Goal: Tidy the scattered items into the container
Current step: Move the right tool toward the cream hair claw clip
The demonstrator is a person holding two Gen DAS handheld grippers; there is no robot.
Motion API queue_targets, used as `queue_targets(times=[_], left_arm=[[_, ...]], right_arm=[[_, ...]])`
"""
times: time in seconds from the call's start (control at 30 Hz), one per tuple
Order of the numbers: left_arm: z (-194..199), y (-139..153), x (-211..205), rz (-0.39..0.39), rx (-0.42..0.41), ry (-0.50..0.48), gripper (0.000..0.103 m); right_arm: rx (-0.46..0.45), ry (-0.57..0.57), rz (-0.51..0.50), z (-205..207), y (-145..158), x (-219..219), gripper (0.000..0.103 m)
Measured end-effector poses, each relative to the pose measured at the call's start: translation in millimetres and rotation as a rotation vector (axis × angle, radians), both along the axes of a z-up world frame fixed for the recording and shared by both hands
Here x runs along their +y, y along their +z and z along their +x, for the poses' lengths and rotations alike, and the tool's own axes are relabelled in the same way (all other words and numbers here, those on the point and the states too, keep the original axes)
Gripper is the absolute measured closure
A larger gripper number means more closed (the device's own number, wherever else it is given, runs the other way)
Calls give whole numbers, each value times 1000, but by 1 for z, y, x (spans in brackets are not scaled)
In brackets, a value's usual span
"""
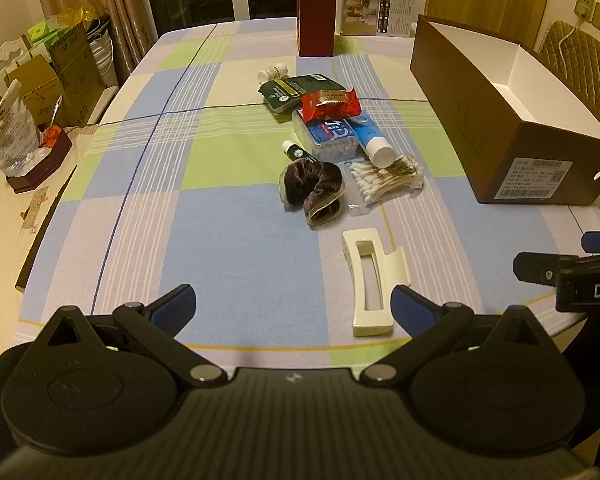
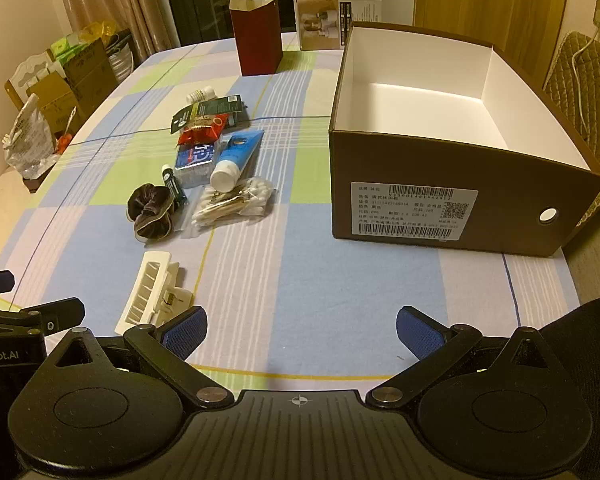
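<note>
We've got both the left gripper [image 1: 294, 308] and right gripper [image 2: 302, 328] spread wide, nothing held. Scattered pile [image 2: 216, 160] sits at 11 o'clock, brown box [image 2: 460, 184] at 1.

Left wrist view low over the bench's [image 1: 228, 216] near edge, angled down across it, right wrist view alongside, nearer the shoe box [image 2: 452, 200], both sharing the scattered pile and box.

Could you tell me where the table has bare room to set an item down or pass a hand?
Bare cloth lies between the hair clip and the shoebox, and left of the scrunchie. The shoebox interior is empty. It is crowded from the cotton swabs up to the green packet.
</note>
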State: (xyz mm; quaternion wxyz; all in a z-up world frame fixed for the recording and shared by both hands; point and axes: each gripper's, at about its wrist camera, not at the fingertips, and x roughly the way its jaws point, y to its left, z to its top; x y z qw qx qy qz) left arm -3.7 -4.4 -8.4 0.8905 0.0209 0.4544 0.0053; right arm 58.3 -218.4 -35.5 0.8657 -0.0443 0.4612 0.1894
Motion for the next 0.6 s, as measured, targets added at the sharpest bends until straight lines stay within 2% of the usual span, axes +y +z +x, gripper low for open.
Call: queue_targets(times=[0.6], left_arm=[[1, 4, 0, -8, -2, 11, 1]], right_arm=[[4, 4, -8, 0, -2, 0, 0]])
